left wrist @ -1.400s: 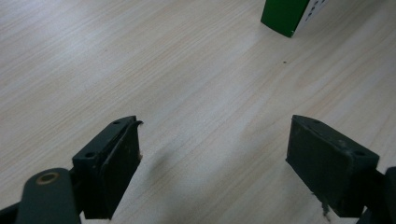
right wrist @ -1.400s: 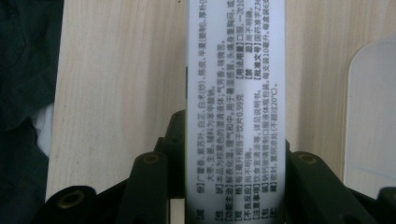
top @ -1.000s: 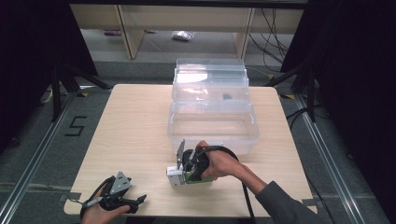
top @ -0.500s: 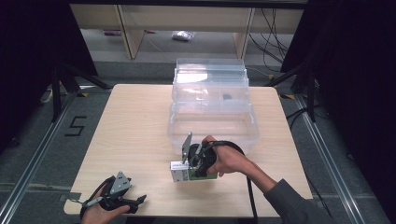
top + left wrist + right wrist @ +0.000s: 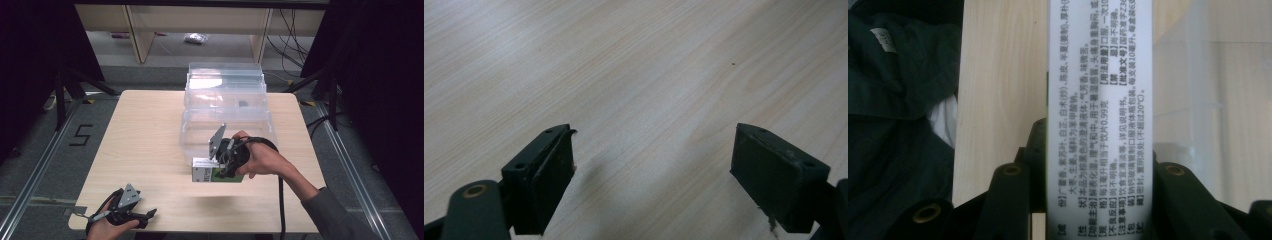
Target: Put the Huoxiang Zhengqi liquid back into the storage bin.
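Right gripper [image 5: 216, 169] clamps the small box [image 5: 206, 173] near the worktop's [image 5: 140, 140] front edge; a loose hold could drop it short of the clear bin [image 5: 225, 107]; left gripper [image 5: 145, 215] gapes empty.

Each gripper is a black two-jaw tool. The left gripper [image 5: 145, 216] carries a grey three-cornered plate on top; its jaws are flat rectangular black blocks with small screw holes near the corners, mounted on black link arms with brass-coloured pivot bushings. The right gripper [image 5: 216, 172] has the same grey plate, black links with brass bushings, and a thick black cable. The person's right forearm wears a dark grey-green sleeve [image 5: 332, 217].
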The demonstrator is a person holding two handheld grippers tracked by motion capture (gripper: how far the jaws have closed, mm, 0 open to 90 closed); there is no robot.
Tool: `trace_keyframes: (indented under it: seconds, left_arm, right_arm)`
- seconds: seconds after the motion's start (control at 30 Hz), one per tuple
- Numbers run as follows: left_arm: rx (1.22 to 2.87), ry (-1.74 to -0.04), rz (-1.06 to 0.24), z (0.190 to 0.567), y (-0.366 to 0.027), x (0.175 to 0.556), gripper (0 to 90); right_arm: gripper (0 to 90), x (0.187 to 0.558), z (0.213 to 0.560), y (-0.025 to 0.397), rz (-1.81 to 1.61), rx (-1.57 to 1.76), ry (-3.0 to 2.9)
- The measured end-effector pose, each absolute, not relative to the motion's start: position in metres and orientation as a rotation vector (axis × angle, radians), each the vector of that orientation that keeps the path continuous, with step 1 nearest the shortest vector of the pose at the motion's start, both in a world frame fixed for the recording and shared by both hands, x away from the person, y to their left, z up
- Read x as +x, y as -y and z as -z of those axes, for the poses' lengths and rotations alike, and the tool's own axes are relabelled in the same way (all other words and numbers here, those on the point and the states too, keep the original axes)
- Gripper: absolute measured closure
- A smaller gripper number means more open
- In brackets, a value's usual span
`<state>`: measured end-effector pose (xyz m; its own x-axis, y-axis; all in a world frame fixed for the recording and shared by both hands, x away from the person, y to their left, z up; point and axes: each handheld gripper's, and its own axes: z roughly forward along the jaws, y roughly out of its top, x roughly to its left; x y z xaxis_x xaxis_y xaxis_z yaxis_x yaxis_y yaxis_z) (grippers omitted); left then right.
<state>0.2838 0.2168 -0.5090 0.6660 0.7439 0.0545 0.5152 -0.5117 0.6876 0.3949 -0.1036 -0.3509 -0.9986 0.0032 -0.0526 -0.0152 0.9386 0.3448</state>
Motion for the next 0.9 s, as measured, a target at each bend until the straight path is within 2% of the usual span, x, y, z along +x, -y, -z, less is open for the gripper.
trace_keyframes:
  seconds: [0.33,0.9]
  left_arm:
    - [2.233,-0.969,-0.452,0.51,-0.217,0.284,16.8]
    - [2.236,-0.97,-0.454,0.51,-0.217,0.284,16.7]
  right_arm:
    - [65.6,0.405,0.316,0.129,-0.514,0.11,-3.027]
    - [65.5,0.447,0.296,0.151,-0.498,0.109,-3.012]
